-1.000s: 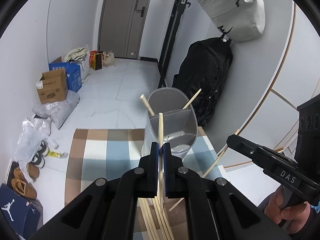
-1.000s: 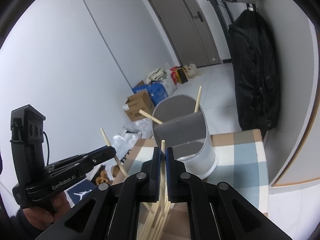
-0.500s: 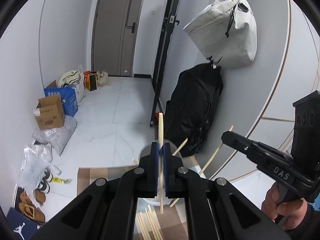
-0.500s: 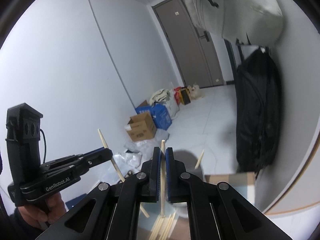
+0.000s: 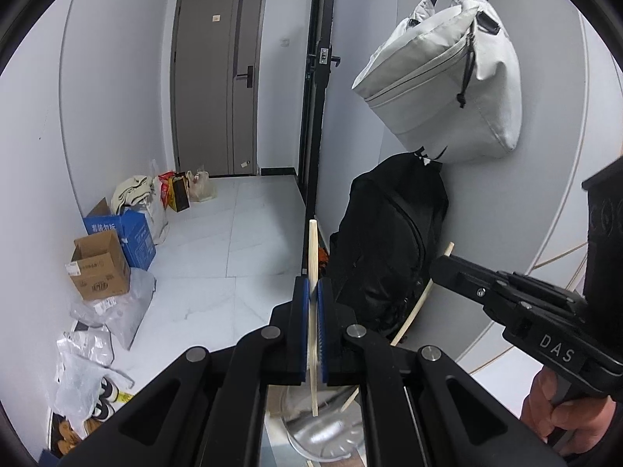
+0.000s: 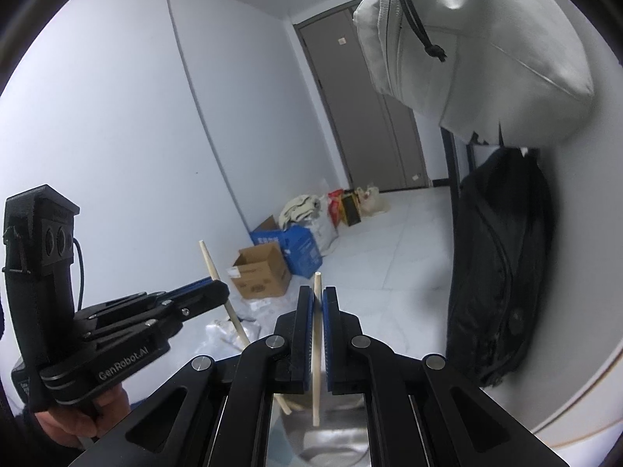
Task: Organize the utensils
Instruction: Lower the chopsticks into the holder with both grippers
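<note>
Both of my grippers have risen since the earlier frames: the grey plastic utensil holder [image 5: 323, 439], then ahead of my jaws, now sits low between the gripper bodies, and the checked cloth beneath it has dropped out of view.

My left gripper [image 5: 312, 292] has its jaws clamped on a pale wooden chopstick [image 5: 312, 257]. The stick stands nearly upright; its upper end projects above the blue pads and its lower end hangs directly over the holder's open mouth. My right gripper [image 6: 318, 299] has its jaws clamped likewise on a second pale wooden chopstick [image 6: 316, 389], also near vertical, with its lower end over the same holder [image 6: 335, 439].

Governing relation: the holder lies below the jaws, and each stick's long axis points down into it. I judge the coming move to be a descent along that axis, then release. Neither hand is clearly nearer; both sticks hang over the opening. In the left view the right gripper [image 5: 440, 268] sits to the right, its stick slanted. In the right view the left gripper [image 6: 222, 292] sits to the left.

Both sticks are slender, straight and plain. More pale sticks already lean inside the holder.

Beyond lie a white tiled floor [image 5: 241, 257], a black backpack [image 5: 389, 241] against the wall, and a grey door [image 5: 218, 78].
</note>
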Demonstrator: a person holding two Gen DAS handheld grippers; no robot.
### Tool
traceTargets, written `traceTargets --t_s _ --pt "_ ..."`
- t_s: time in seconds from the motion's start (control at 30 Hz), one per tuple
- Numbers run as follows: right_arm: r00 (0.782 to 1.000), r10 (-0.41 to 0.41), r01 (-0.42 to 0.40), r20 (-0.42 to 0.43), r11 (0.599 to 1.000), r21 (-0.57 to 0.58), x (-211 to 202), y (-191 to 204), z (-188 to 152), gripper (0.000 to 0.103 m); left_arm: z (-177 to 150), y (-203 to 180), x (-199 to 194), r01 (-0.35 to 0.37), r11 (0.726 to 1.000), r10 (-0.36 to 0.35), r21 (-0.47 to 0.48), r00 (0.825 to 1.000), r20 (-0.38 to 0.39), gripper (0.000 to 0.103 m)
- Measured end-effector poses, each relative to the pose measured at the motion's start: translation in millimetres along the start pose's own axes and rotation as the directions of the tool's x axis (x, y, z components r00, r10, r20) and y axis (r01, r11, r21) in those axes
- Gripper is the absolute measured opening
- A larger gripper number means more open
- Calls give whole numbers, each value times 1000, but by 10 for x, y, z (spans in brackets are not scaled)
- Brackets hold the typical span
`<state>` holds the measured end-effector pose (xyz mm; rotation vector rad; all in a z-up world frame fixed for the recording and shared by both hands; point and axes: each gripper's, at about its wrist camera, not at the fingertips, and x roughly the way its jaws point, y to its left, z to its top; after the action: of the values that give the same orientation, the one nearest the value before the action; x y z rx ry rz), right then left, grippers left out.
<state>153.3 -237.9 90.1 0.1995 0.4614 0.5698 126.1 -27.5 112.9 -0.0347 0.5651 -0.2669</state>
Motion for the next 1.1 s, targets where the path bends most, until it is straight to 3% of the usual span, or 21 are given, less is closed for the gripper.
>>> traceTargets --t_s 0.23,0.73,1.1 --pt "1000 -20 20 0 999 -25 257 -73 79 4 -46 98 239 14 1000 -14 -16 1000 1 0" --pt "999 -26 25 -36 999 -34 615 -257 -166 4 -231 90 460 56 998 -56 -23 998 29 0" --pt "993 -5 0 -116 999 -39 764 -260 -415 4 -404 51 555 120 992 -118 36 992 -40 0"
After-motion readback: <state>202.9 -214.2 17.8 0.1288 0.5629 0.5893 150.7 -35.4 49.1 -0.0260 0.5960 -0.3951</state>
